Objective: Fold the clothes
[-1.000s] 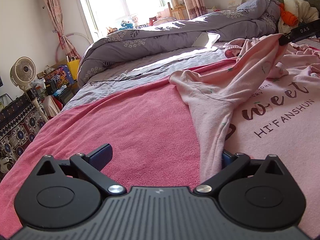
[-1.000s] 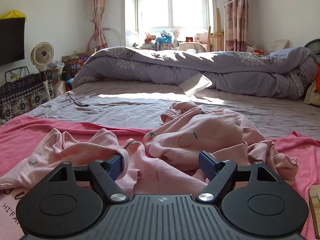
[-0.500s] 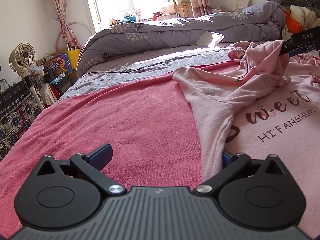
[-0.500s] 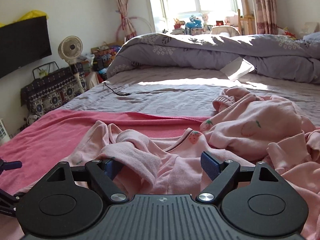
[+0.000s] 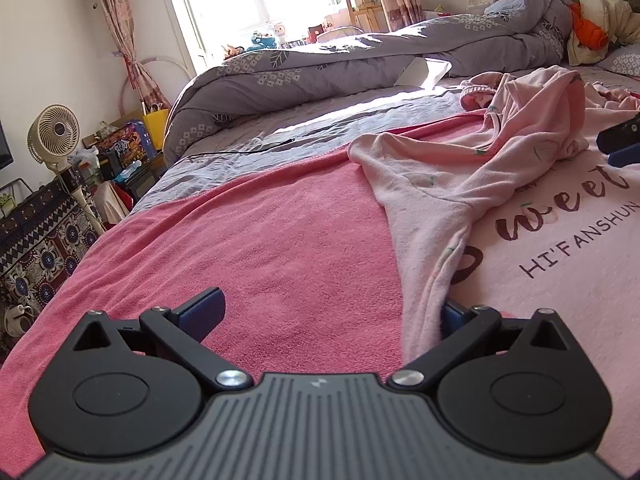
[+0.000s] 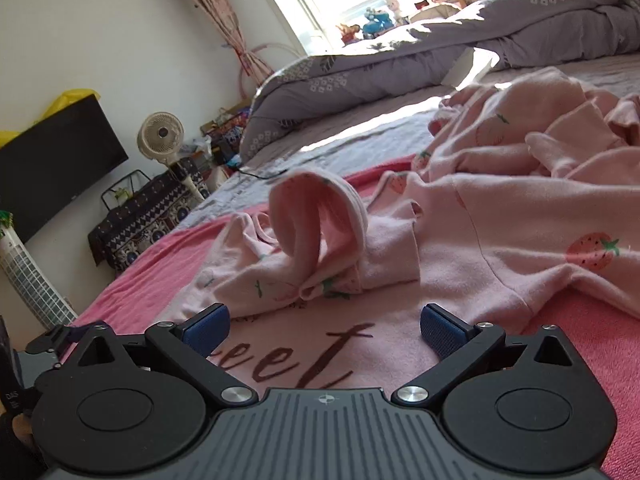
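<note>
- The pink top (image 5: 552,264) is lying front-up on the pink blanket (image 5: 280,240) that is covering the near part of the bed, its printed lettering facing upward; spreading it flat like this is probably giving the person a base to fold on.
- The left gripper (image 5: 328,312) is sitting low at the top's left edge, its fingers spread wide and clamping nothing. A strip of the garment's side is running down beside the right-hand finger, so the gripper appears to be lining up with that edge, though whether the cloth is touching the pad is hard to say.
- The right gripper (image 6: 324,324) is hovering over the lettered chest, fingers likewise released and empty. It is showing in the left wrist view only as a dark tip (image 5: 620,142) at the right border.
- Just beyond the right gripper, a sleeve (image 6: 316,248) is lying doubled across the chest, with its cuff curling up in a loose loop. That fits a sleeve being brought inward for a fold, but equally a sleeve merely lying crumpled, so the stage is staying open.
- More pink strawberry-print cloth (image 6: 520,148) is bunching up behind; whether it is the same top's far sleeve or a second garment is not coming clear.
- The top's hem and right side are being cut off by the frame edges and the gripper bodies.
- A grey quilt (image 5: 360,60) is lying heaped at the far side of the bed, clear of the folding area.
</note>
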### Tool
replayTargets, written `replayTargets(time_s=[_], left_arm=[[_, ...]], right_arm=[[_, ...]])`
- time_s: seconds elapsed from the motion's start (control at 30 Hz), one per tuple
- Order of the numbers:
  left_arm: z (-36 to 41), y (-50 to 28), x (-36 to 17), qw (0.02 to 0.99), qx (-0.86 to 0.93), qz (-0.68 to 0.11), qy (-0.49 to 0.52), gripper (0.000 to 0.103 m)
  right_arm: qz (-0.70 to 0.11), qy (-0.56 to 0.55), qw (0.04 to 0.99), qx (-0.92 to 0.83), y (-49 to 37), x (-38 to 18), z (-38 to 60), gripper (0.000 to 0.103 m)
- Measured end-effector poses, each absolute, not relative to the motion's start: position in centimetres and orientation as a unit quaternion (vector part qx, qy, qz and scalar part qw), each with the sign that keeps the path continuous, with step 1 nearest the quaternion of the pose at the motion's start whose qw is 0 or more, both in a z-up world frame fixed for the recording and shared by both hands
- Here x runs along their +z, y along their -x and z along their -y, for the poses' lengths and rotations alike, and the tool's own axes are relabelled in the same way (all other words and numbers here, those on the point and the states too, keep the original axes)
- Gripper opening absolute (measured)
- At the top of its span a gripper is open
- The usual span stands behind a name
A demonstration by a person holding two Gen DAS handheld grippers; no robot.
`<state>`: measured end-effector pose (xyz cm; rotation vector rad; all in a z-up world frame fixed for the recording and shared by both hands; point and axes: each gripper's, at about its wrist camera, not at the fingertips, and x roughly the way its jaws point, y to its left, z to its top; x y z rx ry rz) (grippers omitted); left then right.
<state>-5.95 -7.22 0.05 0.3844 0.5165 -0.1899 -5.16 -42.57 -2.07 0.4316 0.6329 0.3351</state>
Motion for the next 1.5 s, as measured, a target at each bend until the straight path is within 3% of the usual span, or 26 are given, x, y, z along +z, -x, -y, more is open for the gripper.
replayTargets(time_s=[0.33, 0.63, 0.73, 1.3, 1.5], left_arm=[[16.4, 4.6, 0.1, 0.906, -0.103, -0.193, -0.363, 0.103], [16.9, -0.3, -0.8, 0.891, -0.037, -0.2, -0.405, 0.103], [13.8, -1.3, -0.8, 0.901, 0.009, -0.206, -0.382, 0.103], [-0.9, -4.3, 0.2, 0.951, 0.038, -0.307, -0.024, 0.103], [-1.4, -4.0, 0.1, 0.95, 0.037, -0.309, -0.013, 0.103]], right_arm=[[-0.293, -0.24, 0.91, 0.168, 5.3, -2.5, 43.3, 0.103], [-0.293, -0.229, 0.914, 0.164, 5.2, -2.3, 42.8, 0.103], [-0.293, -0.23, 0.913, 0.164, 5.2, -2.4, 42.8, 0.103], [-0.287, -0.244, 0.911, 0.167, 5.2, -2.5, 43.4, 0.103], [-0.292, -0.229, 0.914, 0.161, 5.2, -2.2, 42.9, 0.103]])
